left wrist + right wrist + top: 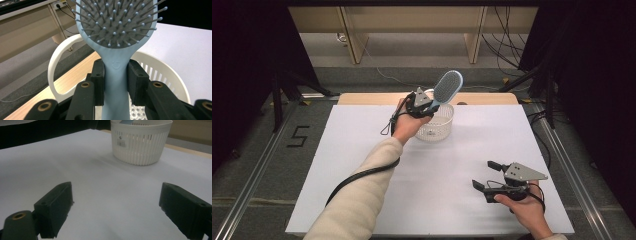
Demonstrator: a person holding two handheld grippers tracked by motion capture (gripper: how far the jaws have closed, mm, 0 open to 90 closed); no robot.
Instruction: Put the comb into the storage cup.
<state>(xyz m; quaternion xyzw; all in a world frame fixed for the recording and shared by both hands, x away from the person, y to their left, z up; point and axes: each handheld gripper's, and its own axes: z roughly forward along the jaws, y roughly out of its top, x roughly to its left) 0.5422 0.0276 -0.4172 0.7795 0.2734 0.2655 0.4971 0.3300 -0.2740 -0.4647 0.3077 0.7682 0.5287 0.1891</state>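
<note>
Left tongs point(115, 82): my pads are clamped on the neck of the pale blue hairbrush point(447, 86), held just above the white basket point(438, 131) at the far side of the bench point(362, 150).
Right tongs point(486, 175): jaws wide, holding nothing, resting near my edge of the bench.
Risk: I judge the brush is top-heavy; with a grip this low on the handle it could swing, clip the basket rim point(160, 67) and tip the light basket.
Basket contents: the perforated floor I can see is bare; the rest is hidden.

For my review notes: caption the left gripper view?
Left hand-held gripper clamps light-blue hairbrush by its handle above white slotted basket.
</note>
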